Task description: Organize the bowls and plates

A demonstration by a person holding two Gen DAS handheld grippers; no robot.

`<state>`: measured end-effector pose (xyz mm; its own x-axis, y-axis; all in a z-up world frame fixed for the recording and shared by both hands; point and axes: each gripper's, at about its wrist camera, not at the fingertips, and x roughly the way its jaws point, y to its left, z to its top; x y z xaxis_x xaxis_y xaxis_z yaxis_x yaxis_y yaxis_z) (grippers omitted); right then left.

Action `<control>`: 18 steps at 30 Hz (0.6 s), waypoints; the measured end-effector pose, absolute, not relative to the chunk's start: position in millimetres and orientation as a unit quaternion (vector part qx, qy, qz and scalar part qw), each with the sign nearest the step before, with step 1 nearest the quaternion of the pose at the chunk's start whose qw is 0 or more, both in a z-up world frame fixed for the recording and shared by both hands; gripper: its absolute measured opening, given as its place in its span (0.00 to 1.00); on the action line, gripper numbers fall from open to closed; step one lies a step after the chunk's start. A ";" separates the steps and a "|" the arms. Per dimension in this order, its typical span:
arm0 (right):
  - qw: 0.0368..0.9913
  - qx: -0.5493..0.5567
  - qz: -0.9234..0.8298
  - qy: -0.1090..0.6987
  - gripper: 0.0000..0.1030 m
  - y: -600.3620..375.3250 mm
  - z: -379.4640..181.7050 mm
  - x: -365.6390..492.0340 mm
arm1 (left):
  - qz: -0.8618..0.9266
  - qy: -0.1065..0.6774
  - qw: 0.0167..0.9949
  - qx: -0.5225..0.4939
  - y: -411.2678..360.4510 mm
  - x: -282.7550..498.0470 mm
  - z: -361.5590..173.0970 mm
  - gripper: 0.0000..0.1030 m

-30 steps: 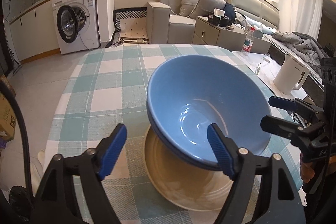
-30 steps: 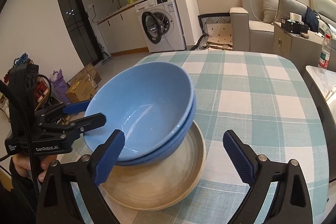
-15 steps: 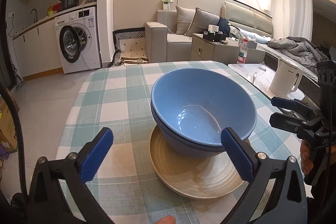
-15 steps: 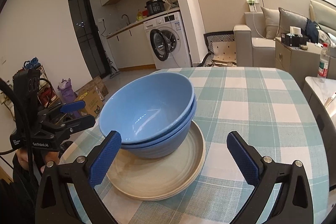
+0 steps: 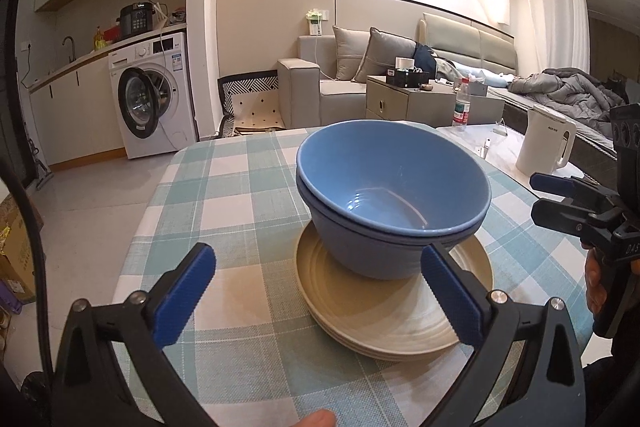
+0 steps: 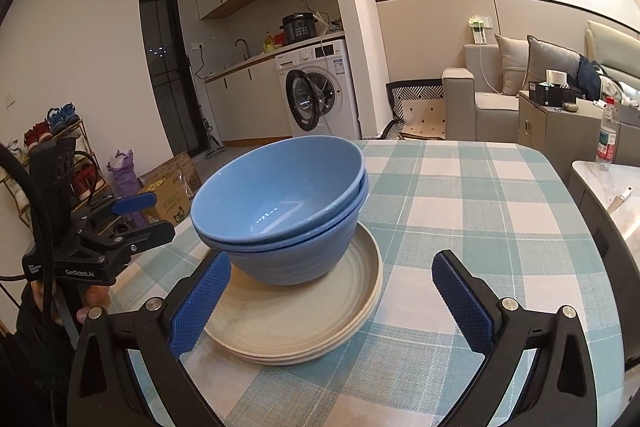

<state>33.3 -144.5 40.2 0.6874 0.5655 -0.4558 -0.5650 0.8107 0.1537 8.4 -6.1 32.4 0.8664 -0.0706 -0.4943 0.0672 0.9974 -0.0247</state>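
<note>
Two blue bowls (image 5: pixel 394 195) sit nested, upright, on a stack of beige plates (image 5: pixel 396 311) on the checked tablecloth; they also show in the right wrist view, bowls (image 6: pixel 284 203) on plates (image 6: pixel 296 319). My left gripper (image 5: pixel 320 291) is open and empty, just in front of the stack, touching nothing. My right gripper (image 6: pixel 332 303) is open and empty, near the plates' front right rim. Each gripper shows in the other's view, the right one (image 5: pixel 560 199) beside the stack and the left one (image 6: pixel 132 215) on its far side.
The table (image 6: pixel 460 211) carries a green and white checked cloth. A white kettle (image 5: pixel 546 145) and a water bottle (image 5: pixel 461 107) stand on a side surface to the right. Beyond are a sofa (image 5: pixel 360 79), a washing machine (image 5: pixel 150 99) and cardboard boxes (image 6: pixel 168 187) on the floor.
Both grippers have drawn back and lowered from the bowls. The bowl stack, tilted a second ago, now sits level on the plates. Both grippers stay open.
</note>
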 end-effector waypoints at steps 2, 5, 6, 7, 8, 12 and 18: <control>0.918 0.002 0.312 0.244 1.00 -146.1 37.8 32.1 | -0.033 0.251 0.967 -0.001 -6.8 6.7 30.6 1.00; 0.920 -0.001 0.313 0.236 1.00 -147.8 32.7 29.4 | -0.029 0.242 0.970 -0.001 -6.6 4.0 29.1 1.00; 0.920 -0.003 0.313 0.235 1.00 -148.0 31.4 28.9 | -0.028 0.239 0.971 -0.001 -6.0 3.3 28.4 1.00; 0.920 -0.006 0.315 0.233 1.00 -148.1 30.0 27.9 | -0.026 0.236 0.971 -0.003 -5.2 2.6 27.5 1.00; 0.921 -0.009 0.316 0.230 1.00 -148.3 28.8 26.9 | -0.024 0.235 0.972 -0.003 -4.4 2.4 26.2 1.00; 0.919 -0.002 0.322 0.225 1.00 -151.0 23.7 27.1 | -0.014 0.233 0.972 -0.004 -2.8 1.6 21.7 1.00; 0.921 0.002 0.328 0.211 1.00 -151.7 22.8 22.5 | -0.015 0.233 0.972 -0.003 -2.3 2.9 14.9 1.00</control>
<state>22.5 -151.7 22.8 0.6958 0.6051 -0.3868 -0.6031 0.7848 0.1429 2.9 -2.3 14.9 0.8911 -0.0312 -0.4528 0.0280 0.9995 -0.0137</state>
